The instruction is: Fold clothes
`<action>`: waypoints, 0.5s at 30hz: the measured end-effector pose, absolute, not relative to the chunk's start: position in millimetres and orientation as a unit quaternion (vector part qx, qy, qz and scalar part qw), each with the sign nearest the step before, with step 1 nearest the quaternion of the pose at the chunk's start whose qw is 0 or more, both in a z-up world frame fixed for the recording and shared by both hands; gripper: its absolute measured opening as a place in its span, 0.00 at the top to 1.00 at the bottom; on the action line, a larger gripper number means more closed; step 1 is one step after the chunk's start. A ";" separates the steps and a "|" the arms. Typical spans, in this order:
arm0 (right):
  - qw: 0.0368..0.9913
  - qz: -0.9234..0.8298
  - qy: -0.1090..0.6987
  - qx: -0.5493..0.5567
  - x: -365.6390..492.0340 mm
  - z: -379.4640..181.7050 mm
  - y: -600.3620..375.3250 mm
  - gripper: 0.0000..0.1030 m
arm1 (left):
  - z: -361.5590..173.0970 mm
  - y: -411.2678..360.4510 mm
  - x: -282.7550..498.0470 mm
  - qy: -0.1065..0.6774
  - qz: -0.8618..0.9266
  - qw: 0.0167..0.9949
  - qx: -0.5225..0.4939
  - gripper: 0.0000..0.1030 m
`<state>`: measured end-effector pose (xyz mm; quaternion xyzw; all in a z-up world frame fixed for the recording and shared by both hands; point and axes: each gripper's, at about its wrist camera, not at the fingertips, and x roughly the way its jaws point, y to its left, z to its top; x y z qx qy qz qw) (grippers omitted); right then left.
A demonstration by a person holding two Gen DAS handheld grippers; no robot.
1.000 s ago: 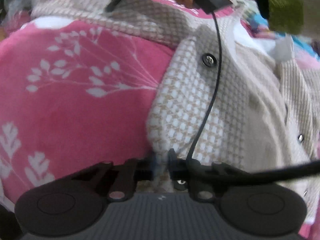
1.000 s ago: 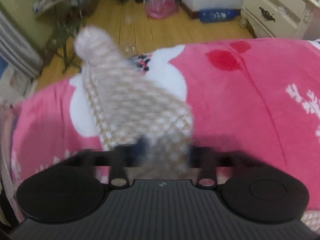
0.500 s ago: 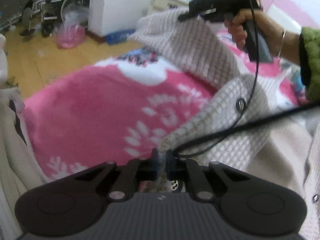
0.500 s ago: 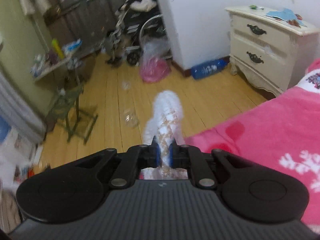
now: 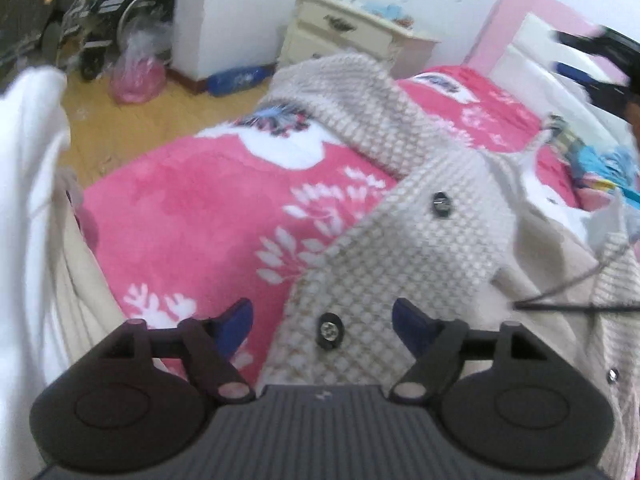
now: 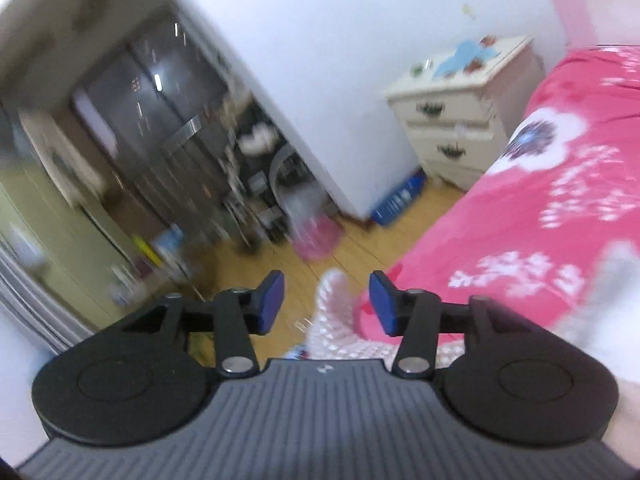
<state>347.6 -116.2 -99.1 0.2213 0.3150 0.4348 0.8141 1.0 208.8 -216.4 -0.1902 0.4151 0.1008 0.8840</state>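
A beige-and-white checked knit cardigan with dark buttons lies on the pink floral blanket of the bed. My left gripper is open, its blue pads either side of the cardigan's buttoned front edge, gripping nothing. One sleeve stretches toward the far edge of the bed. My right gripper is open above the bed's edge, with the sleeve end loose below it. The right gripper also shows blurred at the top right of the left wrist view.
A white garment hangs at the left. A cream nightstand stands by the wall beyond the bed. The wooden floor holds a pink bag, a blue bottle and a wheelchair. Colourful clothes lie at the right of the bed.
Both grippers have opened and let go of the cardigan. The sleeve has dropped onto the bed. The right gripper has swung away to the right.
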 end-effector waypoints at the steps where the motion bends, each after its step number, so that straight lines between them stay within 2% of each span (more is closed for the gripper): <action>1: 0.815 0.430 0.305 0.241 341.4 -92.1 -141.2 0.52 | -211.1 204.8 -4.1 0.411 0.092 0.888 -0.184 0.20; 3: 0.807 0.419 0.286 0.302 322.7 -82.6 -201.5 0.52 | -203.8 194.5 -14.0 0.407 0.079 0.895 -0.166 0.14; 5: 0.773 0.446 0.281 0.354 304.7 -84.9 -244.6 0.47 | -203.9 178.5 -18.9 0.415 0.072 0.897 -0.131 0.13; 7: 0.756 0.462 0.302 0.352 281.1 -93.3 -265.4 0.41 | -209.7 155.9 -18.6 0.437 0.057 0.895 -0.073 0.13; 9: 0.760 0.446 0.349 0.319 255.7 -113.2 -264.3 0.39 | -219.8 129.0 -15.3 0.453 0.043 0.890 0.003 0.16; 10: 0.758 0.434 0.378 0.308 247.7 -126.4 -258.4 0.39 | -226.3 114.3 -13.4 0.455 0.040 0.888 0.048 0.19; 13: 0.733 0.371 0.487 0.295 220.5 -197.6 -218.7 0.39 | -245.7 78.5 -11.1 0.443 0.047 0.880 0.166 0.37; 15: 0.715 0.346 0.520 0.314 209.6 -239.6 -192.7 0.39 | -258.8 66.9 -7.9 0.448 0.050 0.869 0.203 0.46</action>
